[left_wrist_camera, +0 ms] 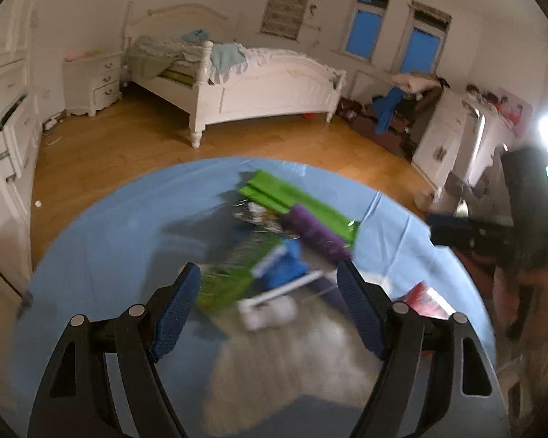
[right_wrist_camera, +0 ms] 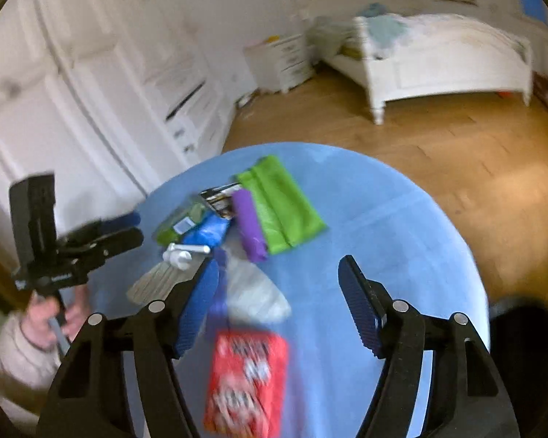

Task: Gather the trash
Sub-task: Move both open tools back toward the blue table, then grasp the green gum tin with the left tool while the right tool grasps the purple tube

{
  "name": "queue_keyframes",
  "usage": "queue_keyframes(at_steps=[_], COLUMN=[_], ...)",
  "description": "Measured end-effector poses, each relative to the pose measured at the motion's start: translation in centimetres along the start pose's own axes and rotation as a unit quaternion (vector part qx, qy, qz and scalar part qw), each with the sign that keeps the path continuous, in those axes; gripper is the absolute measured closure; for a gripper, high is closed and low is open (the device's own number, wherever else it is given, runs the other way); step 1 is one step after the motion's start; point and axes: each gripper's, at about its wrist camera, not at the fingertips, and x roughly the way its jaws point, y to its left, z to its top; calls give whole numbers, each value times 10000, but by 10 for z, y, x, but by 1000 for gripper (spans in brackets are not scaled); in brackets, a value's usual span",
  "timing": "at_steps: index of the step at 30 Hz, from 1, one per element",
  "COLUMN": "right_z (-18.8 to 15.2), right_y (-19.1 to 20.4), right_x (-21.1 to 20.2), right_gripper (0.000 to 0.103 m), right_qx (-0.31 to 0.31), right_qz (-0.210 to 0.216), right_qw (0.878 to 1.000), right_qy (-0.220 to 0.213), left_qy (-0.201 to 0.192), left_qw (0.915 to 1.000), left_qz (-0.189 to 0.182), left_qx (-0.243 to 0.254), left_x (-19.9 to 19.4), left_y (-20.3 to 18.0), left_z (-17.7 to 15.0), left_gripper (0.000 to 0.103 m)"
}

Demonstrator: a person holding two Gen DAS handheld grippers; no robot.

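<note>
We are at the start, as far as we can judge: all the trash we can see lies on the round blue table (right_wrist_camera: 402, 219), and nothing is in either pair of tongs. Our left gripper (left_wrist_camera: 268, 304) hangs over the near side of the table with its jaws wide and nothing pressed between the pads; the litter merely shows through the gap. Our right gripper (right_wrist_camera: 279, 299) also stands open and empty over the table, with a red packet (right_wrist_camera: 248, 379) lying below it near the table's edge. The rest is heaped in the middle: a green bag (right_wrist_camera: 279, 204) lies flat at the far side, a purple roll (right_wrist_camera: 250, 224) rests against it, and beside those sit a blue wrapper (right_wrist_camera: 210, 231), a green packet (right_wrist_camera: 181, 219), a small printed pack (right_wrist_camera: 221, 197), a white tube (right_wrist_camera: 182, 252), a grey flat sheet (right_wrist_camera: 160, 279) and a white crumpled bag (right_wrist_camera: 254, 292). The pieces touch or overlap, and blur hides their exact edges. We see no bin or sack set out to receive them, so where the trash must go we cannot tell. By our reckoning every piece is left to pick up, and the red packet looks the handiest first catch for the right tongs, being apart from the heap.
</note>
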Motion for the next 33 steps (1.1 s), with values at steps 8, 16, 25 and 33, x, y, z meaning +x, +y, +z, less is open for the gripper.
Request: queue_keyframes(at_steps=[8, 16, 25, 33], right_z=[42, 39, 22, -19], right_y=[36, 46, 28, -4], right_x=[85, 119, 49, -44], right_gripper=[52, 76, 76, 76], right_qx=[-789, -947, -185, 718], right_qz=[41, -39, 553, 835], right_qw=[9927, 9883, 9979, 9905], right_qy=[908, 1192, 287, -824], left_qy=[646, 967, 462, -185], left_qw=[9945, 9889, 9971, 9958], left_qz=[-567, -891, -611, -838], left_qx=[590, 690, 13, -306], left_x=[36, 58, 18, -27], left_y=[28, 29, 28, -21], left_z=[11, 13, 4, 15], left_gripper=[30, 65, 71, 72])
